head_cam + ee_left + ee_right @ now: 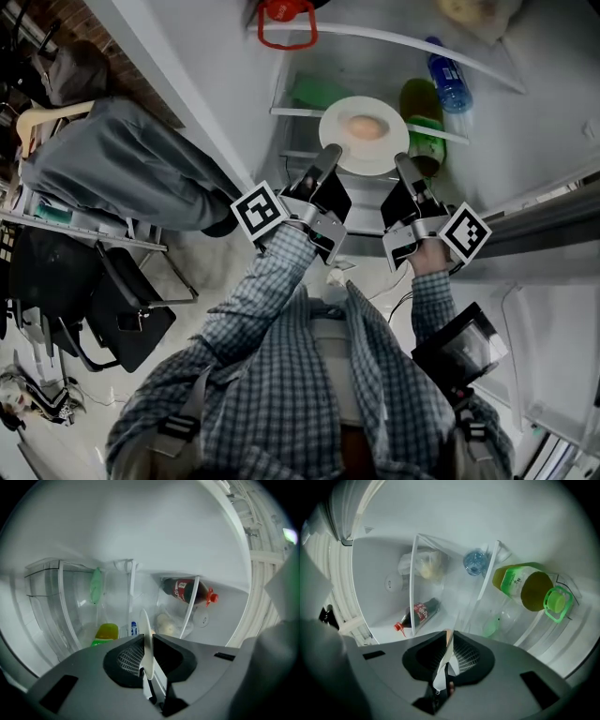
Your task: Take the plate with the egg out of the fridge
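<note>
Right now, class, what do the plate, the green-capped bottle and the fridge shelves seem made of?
Plate: probably glazed ceramic, perhaps melamine; plain white, smooth, thin edge.
Green-capped bottle: clear plastic; yellowish liquid shows through, moulded ring cap.
Fridge shelves: glass or clear plastic; see-through with white edging.

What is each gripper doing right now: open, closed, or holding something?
Left gripper: closed on the white plate, at its rim.
Right gripper: closed on the white plate, at the opposite rim.

White-rimmed fridge shelves [412, 573] with a cola bottle [421, 612], a green juice bottle [520, 584], a water bottle [476, 562]
</note>
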